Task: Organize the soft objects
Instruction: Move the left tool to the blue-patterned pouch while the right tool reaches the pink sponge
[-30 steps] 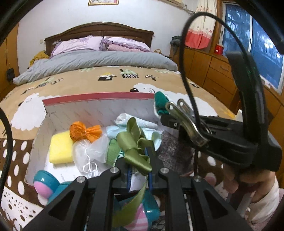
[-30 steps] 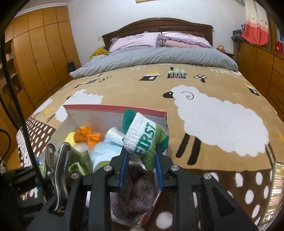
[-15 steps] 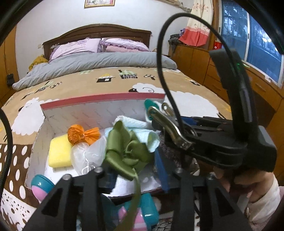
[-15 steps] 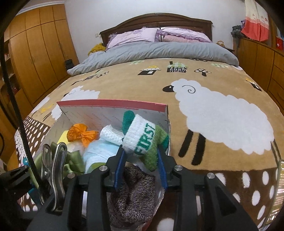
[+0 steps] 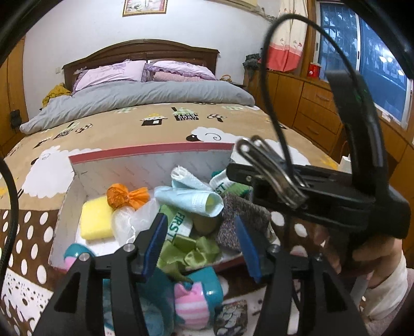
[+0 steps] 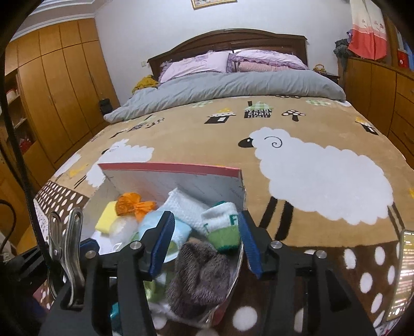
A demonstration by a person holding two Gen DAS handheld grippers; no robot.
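Right wrist: one box [image 6: 181,178], perhaps two socks [image 6: 222,230]

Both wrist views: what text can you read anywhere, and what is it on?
"FIRST": white band of the green sock in the box.
"ST": partly hidden second sock.
"F": same sock, right view.
Blanket house lettering: too blurred.
Wall picture: unreadable.

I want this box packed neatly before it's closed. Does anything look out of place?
Yes. A teal and pink striped soft item lies outside the box, on the blanket against its near wall. Inside, the green ribbon spills over the near edge. Both claws, left and right, are open and empty.
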